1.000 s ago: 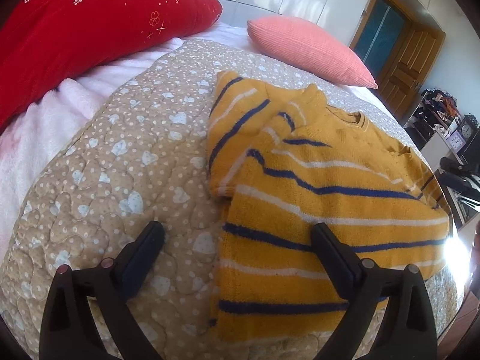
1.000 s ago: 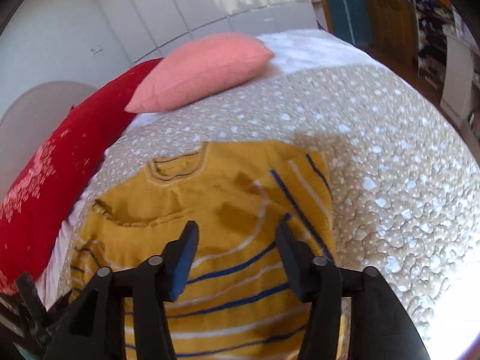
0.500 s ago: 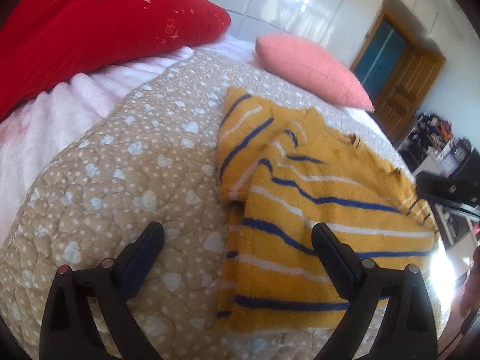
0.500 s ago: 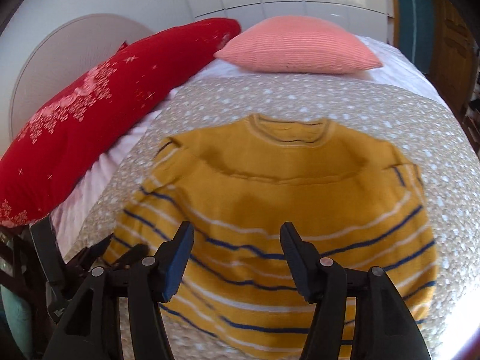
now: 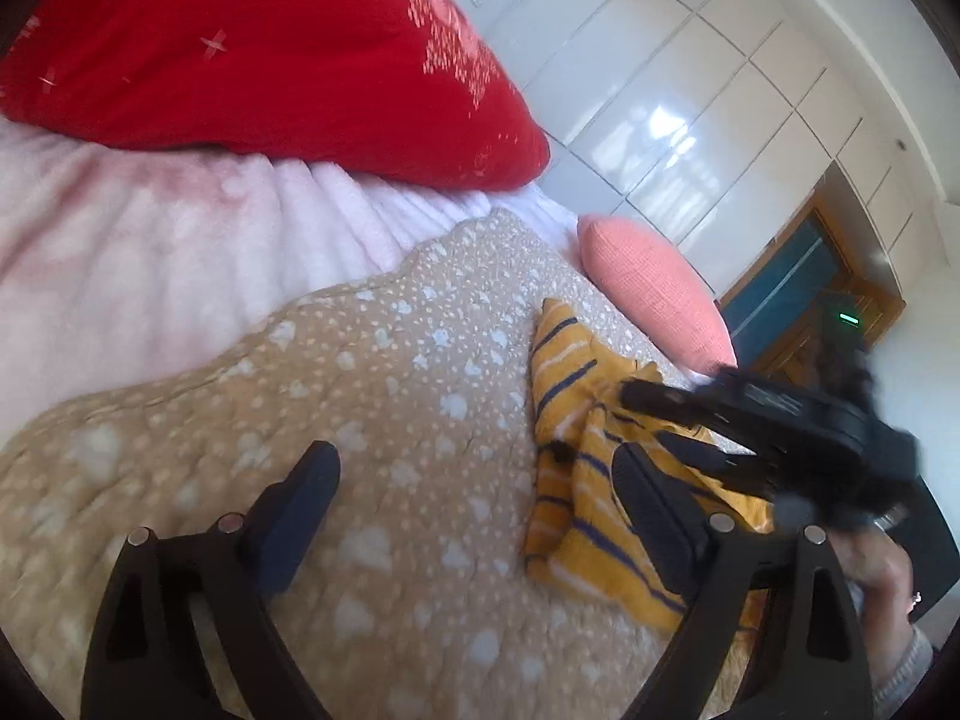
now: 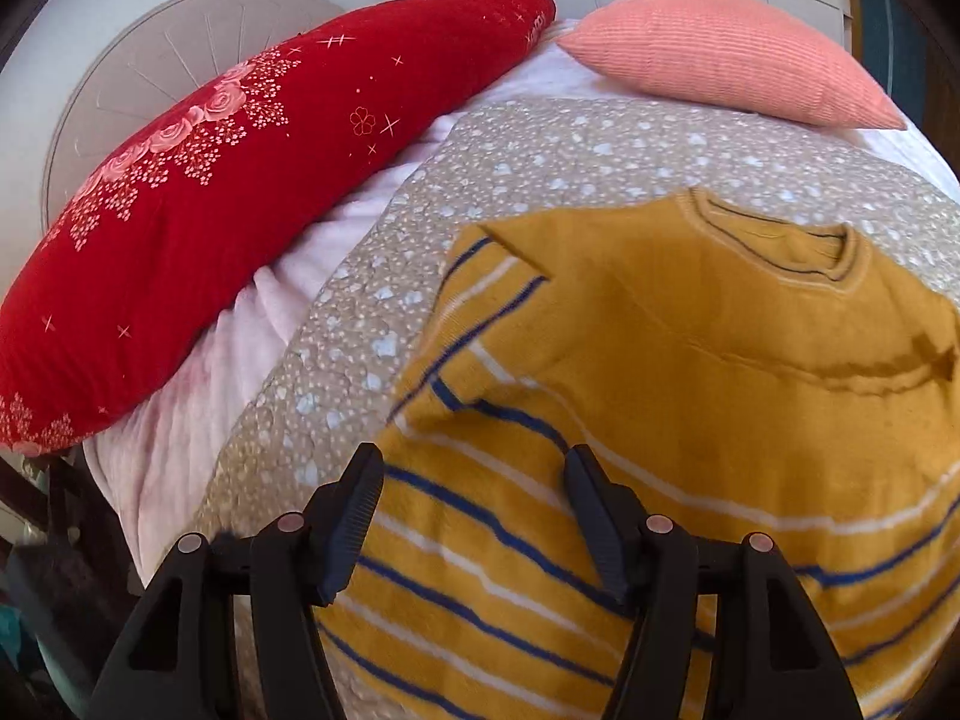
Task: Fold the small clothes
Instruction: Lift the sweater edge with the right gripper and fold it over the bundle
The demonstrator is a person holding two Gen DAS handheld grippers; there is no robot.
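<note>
I have the yellow sweater (image 6: 690, 396) with blue and white stripes lying flat on the beige quilt (image 6: 540, 162) that covers the bed, its round neck toward the pillows. One sleeve is folded in over the body on the side facing the red pillow, and a shallow crease runs across the chest.

My right gripper (image 6: 474, 501) points down over the striped lower part of the sweater. Its jaws are spreading apart at this moment; the knit lies under the gap, but neither pad presses on it. In the left wrist view this same gripper (image 5: 672, 420) shows as a dark, blurred shape above the sweater (image 5: 576, 480), with a hand (image 5: 882, 576) and a pale cuff behind it at the frame's edge.

My left gripper (image 5: 474, 498) is beside the sweater, mostly over bare quilt (image 5: 372, 420). Its jaws are wide but easing inward, and they grip nothing; the far finger overlaps the sweater's edge in the picture, though I cannot tell whether it touches.

Beyond the quilt lies a pale pink blanket (image 5: 150, 252), then the big red pillow (image 6: 228, 192) with its flower print and the smaller salmon pillow (image 6: 726, 54). White cupboard doors (image 5: 690, 120) close off the wall, with a wooden door (image 5: 810, 300) at the side.
</note>
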